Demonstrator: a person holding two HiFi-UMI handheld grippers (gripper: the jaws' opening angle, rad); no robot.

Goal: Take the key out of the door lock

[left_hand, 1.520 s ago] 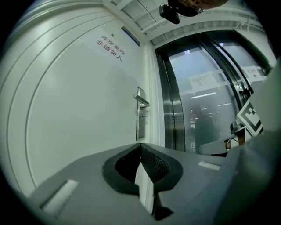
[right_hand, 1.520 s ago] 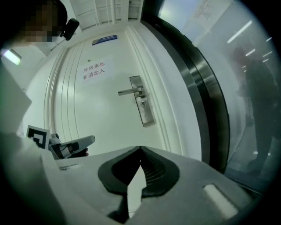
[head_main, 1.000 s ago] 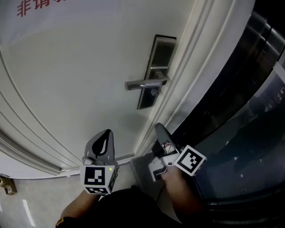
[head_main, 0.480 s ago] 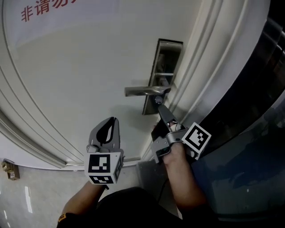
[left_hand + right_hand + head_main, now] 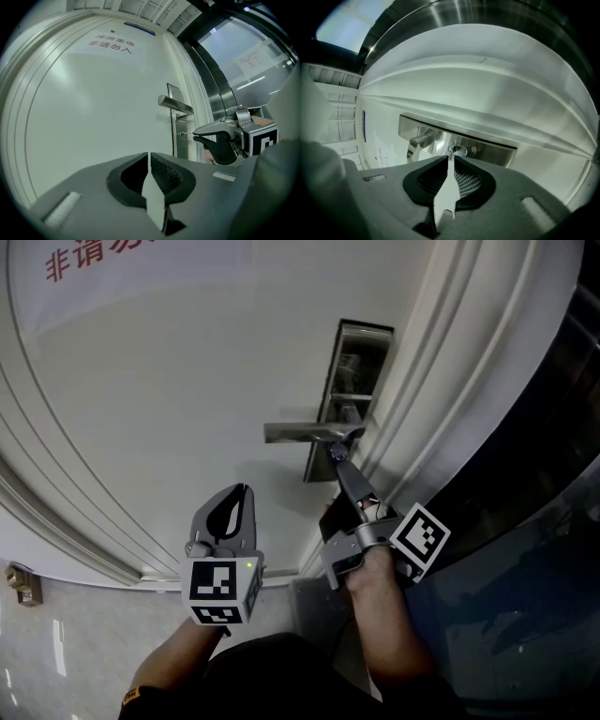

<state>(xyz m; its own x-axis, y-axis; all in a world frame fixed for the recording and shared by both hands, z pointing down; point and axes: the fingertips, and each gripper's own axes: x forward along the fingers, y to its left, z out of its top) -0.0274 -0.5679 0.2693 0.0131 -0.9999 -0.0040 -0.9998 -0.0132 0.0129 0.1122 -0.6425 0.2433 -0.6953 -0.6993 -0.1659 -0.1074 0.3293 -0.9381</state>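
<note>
Head view: white panelled door (image 5: 169, 381) fills the far left. On its right edge sits a brushed steel lock plate (image 5: 358, 367), with a steel lever handle (image 5: 300, 433) sticking out leftward. Right gripper (image 5: 336, 462) is raised to the plate just below the handle, tips at the small metal key (image 5: 334, 454), which sits in the lock; the key is barely resolvable from here. Left gripper (image 5: 243, 493) is held lower and nearer, left of the right one and well apart from the plate, pointing at bare door. Each gripper carries its black-and-white marker cube (image 5: 220, 589) on the near end. Dark glass panel (image 5: 544, 474) to the right of the door frame. Left gripper view: its jaws are pressed together along a thin seam with nothing between them, aimed at plain door surface. Red printed lettering (image 5: 111, 43) is high on the door. At right, the other gripper's tip meets the key, and a short thin length of shaft bridges tip and plate under the handle. Right gripper view: jaws closed to a narrow slit, their tips pinching the key's outer end. The key lies dead centre on the jaw line, straight ahead at the tips, its far end seated in the round keyhole cylinder (image 5: 458, 149) of the plate. The handle stands just left of the cylinder.
</note>
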